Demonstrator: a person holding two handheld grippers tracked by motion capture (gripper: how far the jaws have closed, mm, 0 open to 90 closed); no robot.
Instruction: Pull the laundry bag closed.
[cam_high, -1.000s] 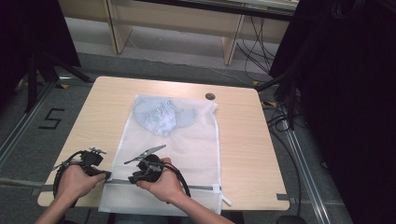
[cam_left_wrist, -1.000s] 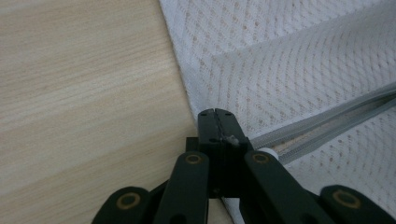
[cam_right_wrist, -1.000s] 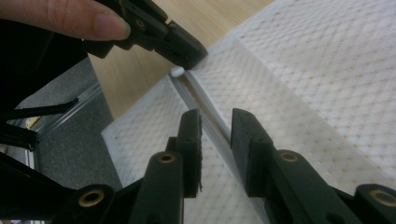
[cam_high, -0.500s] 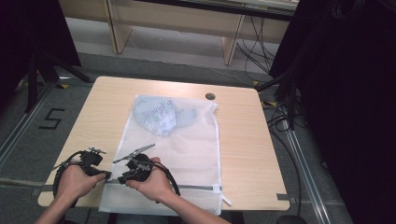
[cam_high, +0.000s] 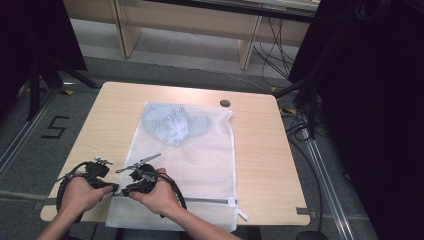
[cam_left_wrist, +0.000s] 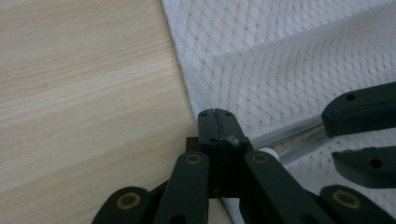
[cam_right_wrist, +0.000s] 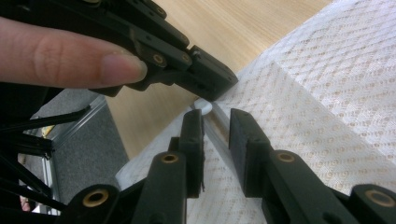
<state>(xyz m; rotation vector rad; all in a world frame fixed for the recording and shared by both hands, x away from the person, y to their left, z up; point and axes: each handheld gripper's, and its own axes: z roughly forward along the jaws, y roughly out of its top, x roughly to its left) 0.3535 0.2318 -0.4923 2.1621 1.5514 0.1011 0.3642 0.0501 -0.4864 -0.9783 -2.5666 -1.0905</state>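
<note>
White mesh laundry bag (cam_high: 192, 165) flat on wooden table (cam_high: 270, 165), near edge hanging over front. Blue-grey garment (cam_high: 172, 124) inside at far end. Left gripper (cam_left_wrist: 215, 122) jaws together, clamped on bag corner at zipper (cam_left_wrist: 299, 136) end. Right gripper (cam_right_wrist: 215, 133) just beside, jaws have just been closing, apart, zipper track between, pads not pressing. Round cable hole (cam_high: 225, 103) beyond bag.

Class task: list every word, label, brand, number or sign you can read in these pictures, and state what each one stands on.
"5" – a black numeral marked on the grey floor, left of the wooden table in the high view.
No other text can be read: none shows on the white mesh laundry bag, its zipper or the table.
</note>
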